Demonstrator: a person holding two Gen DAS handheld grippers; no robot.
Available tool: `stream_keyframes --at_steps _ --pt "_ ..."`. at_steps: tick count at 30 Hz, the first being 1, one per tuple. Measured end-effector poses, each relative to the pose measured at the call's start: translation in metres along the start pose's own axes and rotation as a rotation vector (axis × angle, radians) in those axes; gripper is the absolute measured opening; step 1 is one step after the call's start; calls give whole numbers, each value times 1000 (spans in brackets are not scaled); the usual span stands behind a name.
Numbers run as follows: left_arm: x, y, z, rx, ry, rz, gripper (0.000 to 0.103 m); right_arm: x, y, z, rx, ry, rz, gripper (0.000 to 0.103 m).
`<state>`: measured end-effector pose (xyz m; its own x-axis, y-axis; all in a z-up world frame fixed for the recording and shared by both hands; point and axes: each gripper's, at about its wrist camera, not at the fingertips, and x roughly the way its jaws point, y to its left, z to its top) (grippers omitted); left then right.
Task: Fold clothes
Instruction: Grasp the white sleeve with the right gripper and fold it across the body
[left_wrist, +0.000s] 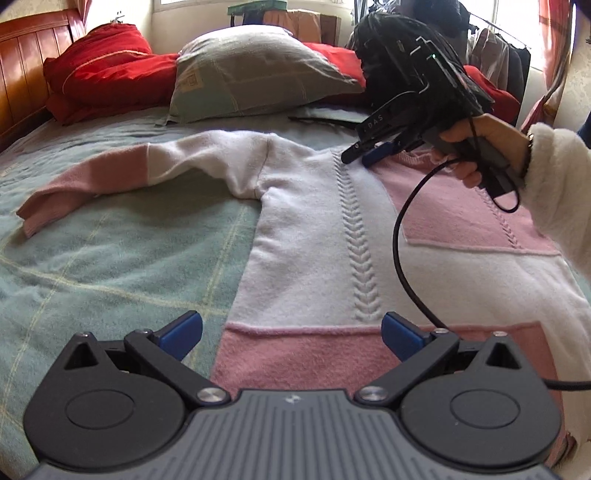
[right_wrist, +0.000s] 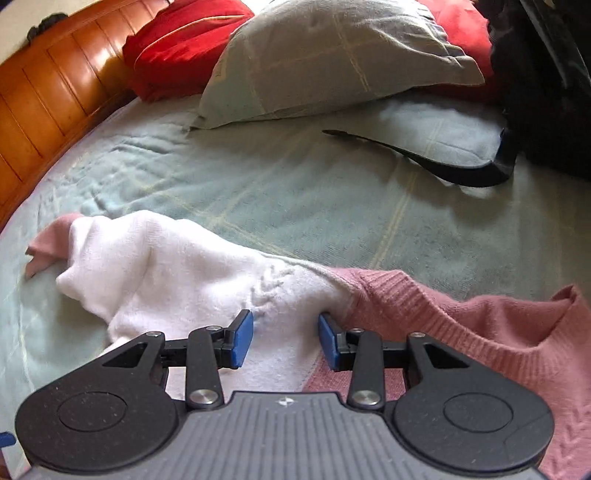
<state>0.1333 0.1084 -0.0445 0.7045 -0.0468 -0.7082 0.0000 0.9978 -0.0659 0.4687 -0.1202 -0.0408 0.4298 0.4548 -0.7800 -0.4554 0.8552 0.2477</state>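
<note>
Sweater (left_wrist: 314, 229) flat on bed (left_wrist: 110, 258), long axis hem-to-collar, away from left tongs (left_wrist: 291, 332), wide open, empty, over hem. Right tongs (right_wrist: 285, 341), part-open, straddle shoulder by collar, nothing pinched.

The left claw (left_wrist: 291, 336), at the bottom of its frame, had a ribbed grey body, black linkage arms with silver screws, and blue fingertips (left_wrist: 183, 332). The right claw (left_wrist: 364, 153), at the upper right, was black, lettered "DAS", and trailed a black cable (left_wrist: 399, 236). A fluffy cream sleeve (left_wrist: 557, 188) covered the wrist.
</note>
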Motion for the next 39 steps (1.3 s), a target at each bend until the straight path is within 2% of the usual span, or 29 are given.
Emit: stream_keyframes --at_steps 4,8,11,13,18,22,26,29,39 --pt "-3 6 1 -13 -15 8 102 -1 18 20 -98 -44 -37 46" --pt "-6 12 2 -25 -31 16 102 29 7 51 -13 20 -44 45" --pt "-8 15 1 -29 -36 21 102 53 4 66 4 86 -58 47" --pt "-9 16 1 -30 -38 23 102 65 12 71 -23 112 -49 47" --pt "-6 21 -1 -43 -33 30 102 82 38 75 -121 104 -36 47" --pt "-7 23 -2 -46 -30 35 102 84 49 69 -170 121 1 47" --pt "-6 24 -1 -49 -33 36 102 69 55 56 -215 124 66 47" --pt "-6 21 -1 -43 -35 29 102 54 64 40 -272 116 80 47" --pt "-4 21 -4 -52 -27 32 102 11 80 -26 -449 55 17 48"
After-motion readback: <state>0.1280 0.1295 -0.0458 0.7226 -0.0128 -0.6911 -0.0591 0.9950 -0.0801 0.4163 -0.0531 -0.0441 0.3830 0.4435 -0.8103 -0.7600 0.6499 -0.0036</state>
